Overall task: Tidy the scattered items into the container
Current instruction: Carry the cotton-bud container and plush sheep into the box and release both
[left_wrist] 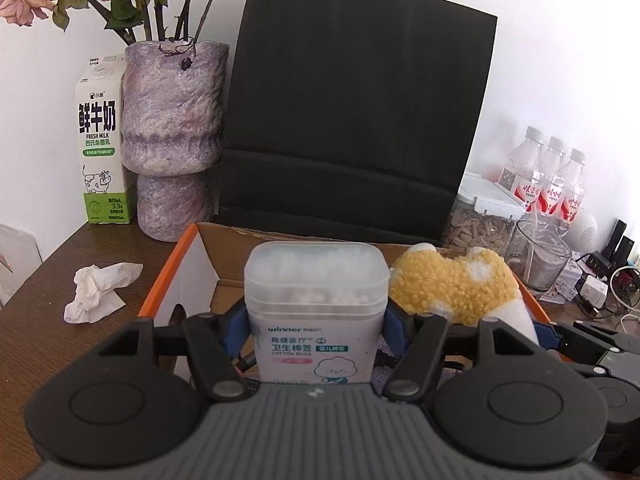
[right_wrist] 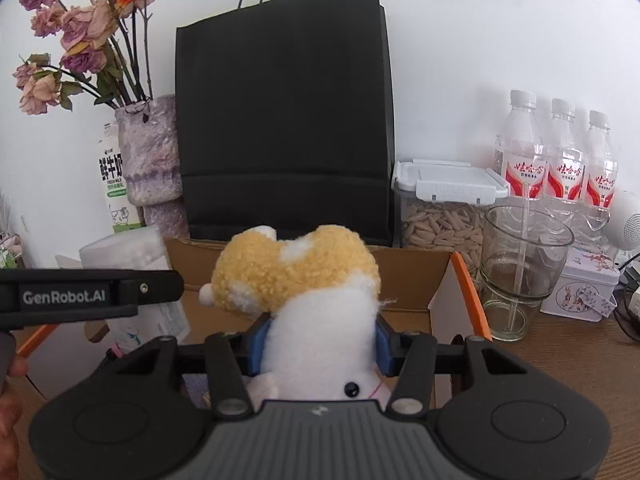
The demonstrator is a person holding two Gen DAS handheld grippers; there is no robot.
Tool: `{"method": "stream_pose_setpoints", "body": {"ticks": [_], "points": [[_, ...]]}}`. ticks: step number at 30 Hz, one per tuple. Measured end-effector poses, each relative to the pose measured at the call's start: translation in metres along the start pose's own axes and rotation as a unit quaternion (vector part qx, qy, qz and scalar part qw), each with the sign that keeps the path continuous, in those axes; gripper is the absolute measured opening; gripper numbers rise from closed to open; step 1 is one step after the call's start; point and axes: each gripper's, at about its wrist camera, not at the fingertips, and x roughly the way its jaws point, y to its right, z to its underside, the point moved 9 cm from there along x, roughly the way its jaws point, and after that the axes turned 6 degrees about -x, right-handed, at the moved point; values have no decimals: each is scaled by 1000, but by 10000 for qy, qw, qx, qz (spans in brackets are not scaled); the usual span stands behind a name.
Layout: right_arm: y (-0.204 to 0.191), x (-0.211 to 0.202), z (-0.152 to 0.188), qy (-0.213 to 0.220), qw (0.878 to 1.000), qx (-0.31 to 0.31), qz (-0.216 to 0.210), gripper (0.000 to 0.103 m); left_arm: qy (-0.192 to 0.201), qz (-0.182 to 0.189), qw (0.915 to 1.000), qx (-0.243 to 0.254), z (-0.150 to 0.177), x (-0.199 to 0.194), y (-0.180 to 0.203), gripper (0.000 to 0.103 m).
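My left gripper is shut on a translucent cotton bud box and holds it upright over the open cardboard box with orange edges. My right gripper is shut on a yellow and white plush toy, held over the same cardboard box. The plush also shows in the left wrist view, to the right of the cotton bud box. The cotton bud box shows in the right wrist view, behind the left gripper's body. A crumpled tissue lies on the wooden table left of the cardboard box.
A black paper bag stands behind the cardboard box. A purple vase and a milk carton stand at the back left. A seed jar, a glass, three water bottles and a tin stand at the right.
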Motion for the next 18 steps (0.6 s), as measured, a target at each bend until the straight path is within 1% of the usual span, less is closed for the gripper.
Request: {"method": "stream_pose_setpoints", "body": {"ticks": [6, 10, 12, 13, 14, 15, 17, 18], "points": [[-3, 2, 5, -80, 9999, -76, -5, 50, 3, -25, 9999, 142, 3, 2, 5, 66], [-4, 4, 8, -119, 9999, -92, -24, 50, -70, -11, 9999, 145, 7, 8, 5, 67], [-5, 4, 8, -123, 9999, -114, -26, 53, -61, -18, 9998, 163, 8, 7, 6, 67], [-5, 3, 8, -111, 9998, -134, -9, 57, -67, -45, 9998, 161, 8, 8, 6, 70], [-6, 3, 8, -105, 9998, -143, -8, 70, -76, -76, 9998, 152, 8, 8, 5, 78], [-6, 2, 7, -92, 9999, -144, 4, 87, -78, -111, 9998, 141, 9, 8, 4, 84], [-7, -1, 5, -39, 9998, -188, 67, 98, -27, -194, 9997, 134, 9, 6, 2, 102], [-7, -2, 5, -40, 9997, -222, 86, 99, 24, -252, 9996, 140, 8, 5, 0, 103]]}}
